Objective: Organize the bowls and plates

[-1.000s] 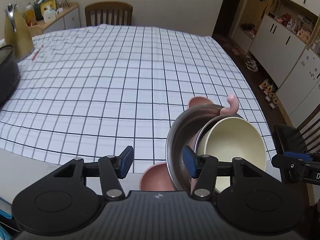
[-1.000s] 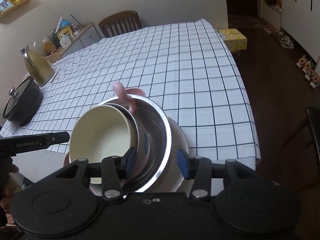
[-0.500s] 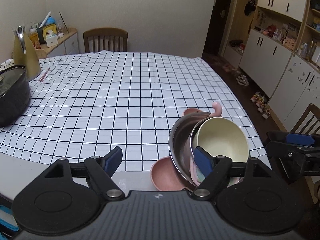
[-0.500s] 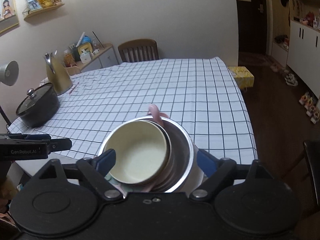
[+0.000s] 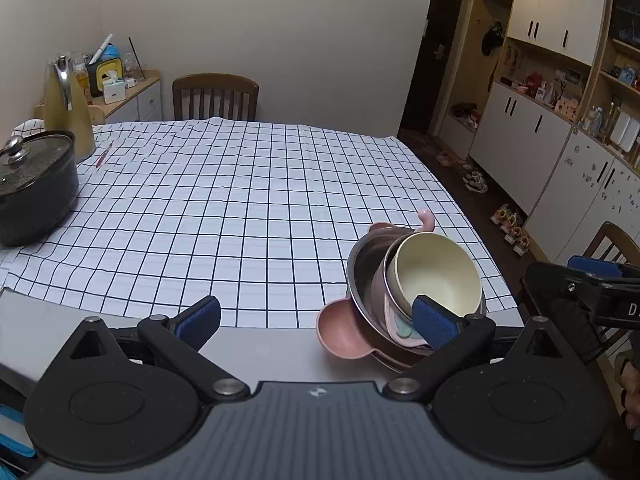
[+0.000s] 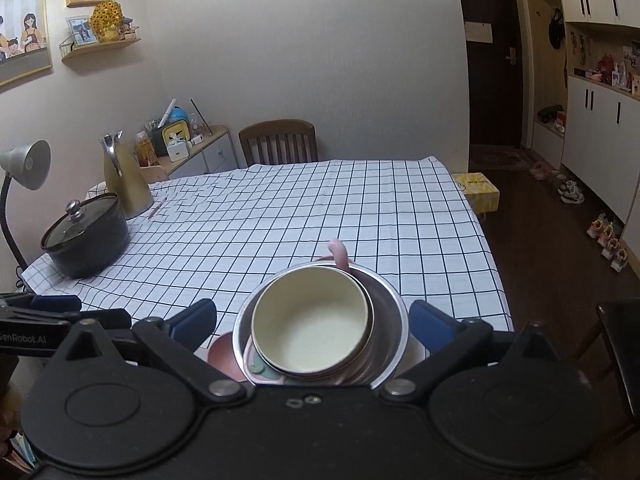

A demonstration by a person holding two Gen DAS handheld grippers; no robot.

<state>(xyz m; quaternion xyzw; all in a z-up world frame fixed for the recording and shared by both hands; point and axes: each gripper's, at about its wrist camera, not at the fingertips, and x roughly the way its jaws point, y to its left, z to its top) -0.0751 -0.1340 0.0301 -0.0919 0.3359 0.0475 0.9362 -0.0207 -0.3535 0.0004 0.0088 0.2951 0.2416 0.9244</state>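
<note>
A stack of dishes stands at the near right edge of the table: a cream bowl (image 5: 436, 276) (image 6: 312, 328) nested in a steel bowl (image 5: 362, 272) (image 6: 386, 300), on pink dishes (image 5: 340, 330) with a curled pink handle (image 5: 427, 218). My left gripper (image 5: 316, 320) hovers just left of the stack, jaws opening wide, its right pad (image 5: 434, 322) in front of the stack without pressing on it. My right gripper (image 6: 314, 322) is above and behind the stack, jaws opening; the stack shows between the pads, untouched. Each gripper appears at the edge of the other's view.
A checked tablecloth (image 5: 240, 200) covers the table. At its far left stand a black lidded pot (image 5: 36, 188) and a gold kettle (image 5: 66, 108). A wooden chair (image 5: 216, 96) stands at the far end. A dark chair (image 6: 620, 340) and white cabinets (image 5: 520, 140) lie to the right.
Both grippers have spread their jaws wide and drawn back and up from the stack. The stack stays at the table's edge and looks smaller now.
</note>
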